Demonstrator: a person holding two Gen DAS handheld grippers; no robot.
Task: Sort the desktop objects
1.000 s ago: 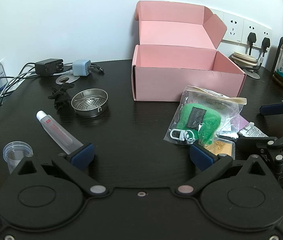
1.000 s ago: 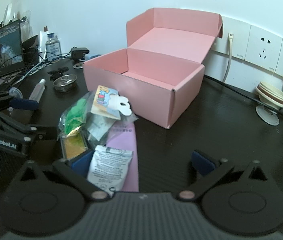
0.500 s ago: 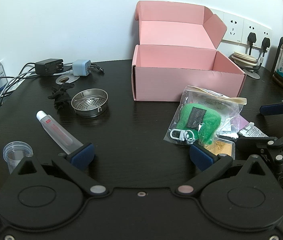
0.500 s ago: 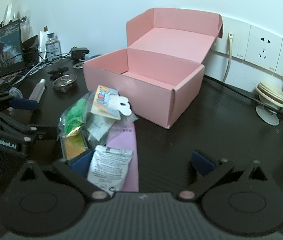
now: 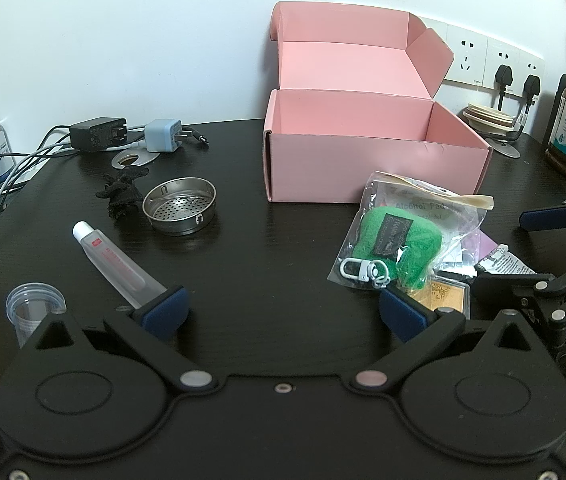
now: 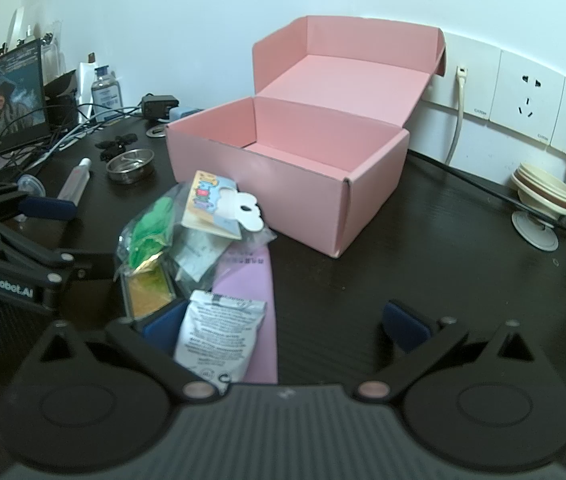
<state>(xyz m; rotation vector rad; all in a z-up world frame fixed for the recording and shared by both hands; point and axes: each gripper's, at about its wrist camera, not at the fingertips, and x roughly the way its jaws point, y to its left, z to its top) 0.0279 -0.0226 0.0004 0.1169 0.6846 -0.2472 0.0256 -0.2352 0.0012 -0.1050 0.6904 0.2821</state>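
Looking through the left wrist view first, we list what we see.
Left gripper (image 5: pixel 283 312): we hold it low over the dark table (image 5: pixel 283 248); its jaws stand wide apart with nothing between them.
Clear tube (image 5: pixel 117 264): it lies flat with its white cap pointing away, its near end just beside the left blue pad.
Plastic cup (image 5: pixel 35 308): it stands left of the tube, close to the gripper body.
Metal strainer (image 5: pixel 179 211): it sits beyond the tube, with a black crumpled thing (image 5: pixel 122 192) just beside it on the left.
Pink box (image 5: pixel 371 160): it is open, lid upright against the wall, and looks empty from here.
Clear bag (image 5: pixel 407 232): it lies in front of the box, holding a green felt piece and a white clip, and rests on other packets.
Chargers (image 5: pixel 131 136): a black one and a blue one lie near the wall with their cables.
Right gripper (image 5: pixel 539 256): we see it at the right edge, beside the packet pile.

Right wrist view:
Right gripper (image 6: pixel 283 328): its jaws are spread wide, holding nothing.
White sachet (image 6: pixel 219 340): it lies between the pads, against the left one, on top of a lilac packet (image 6: pixel 251 292).
Gold tin (image 6: pixel 147 290): it sits just left of the sachet.
Carded packet (image 6: pixel 215 204): it leans on top of the pile, near the pink box (image 6: pixel 303 184).
Left gripper (image 6: pixel 23 240): it shows at the left edge.
Screen (image 6: pixel 3 104): it stands at the far left, lit.
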